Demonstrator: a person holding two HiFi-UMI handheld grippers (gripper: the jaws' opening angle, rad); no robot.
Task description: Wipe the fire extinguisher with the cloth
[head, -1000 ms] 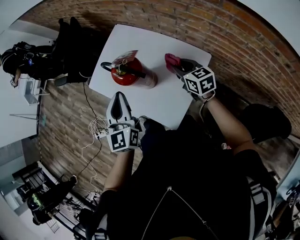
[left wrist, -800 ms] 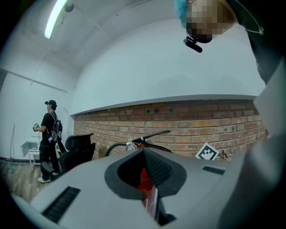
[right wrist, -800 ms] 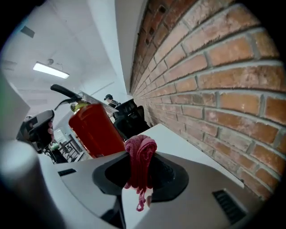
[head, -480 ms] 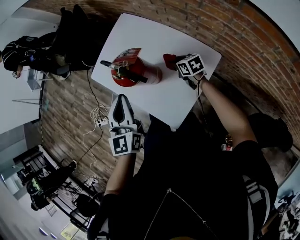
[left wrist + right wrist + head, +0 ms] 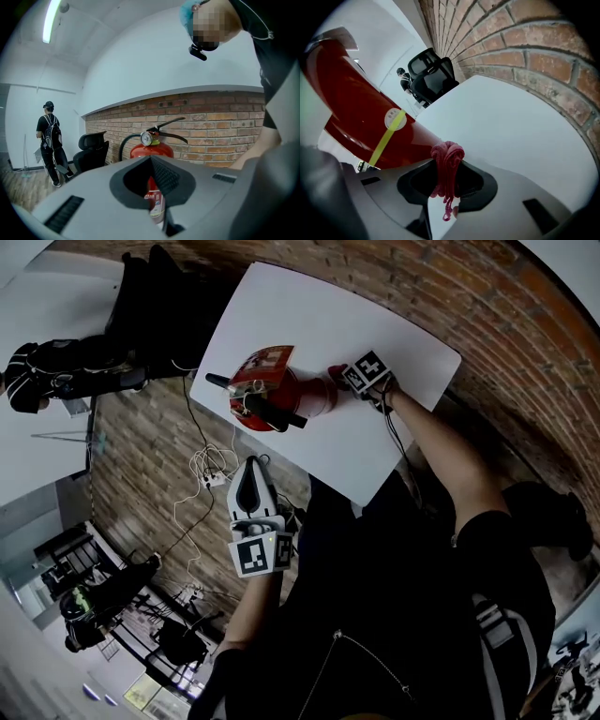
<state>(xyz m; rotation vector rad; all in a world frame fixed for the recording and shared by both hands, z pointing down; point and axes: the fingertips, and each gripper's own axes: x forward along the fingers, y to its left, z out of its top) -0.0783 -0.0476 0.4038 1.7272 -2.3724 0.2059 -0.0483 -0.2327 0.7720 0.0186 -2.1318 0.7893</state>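
A red fire extinguisher (image 5: 281,390) is standing upright near the left front corner of a white table (image 5: 319,306), its long axis vertical. Its gauge and black lever are sitting on top, the lever pointing away from its curved black hose.

The right gripper (image 5: 342,379) is reaching in at the extinguisher's lower body, its jaws clamping a bunched pink cloth (image 5: 447,161). The cloth appears to be brushing the red cylinder, though the angle is leaving actual contact unclear.

The left gripper (image 5: 251,470) is hanging off the table edge on the near side of the extinguisher, over the floor and well apart from the cylinder. Its jaws are meeting with nothing between them and aiming straight at the extinguisher.

Bare tabletop is stretching away beyond the extinguisher and to its right, leaving open room for the right gripper. The nearest table edges are running just to the extinguisher's left and front.

A black office chair (image 5: 91,150) is standing past the table on the extinguisher's left. A person in black (image 5: 49,140) is standing farther off on that side. A brick wall (image 5: 225,122) is running behind the extinguisher, and cables (image 5: 211,479) are trailing over the floor below that edge.
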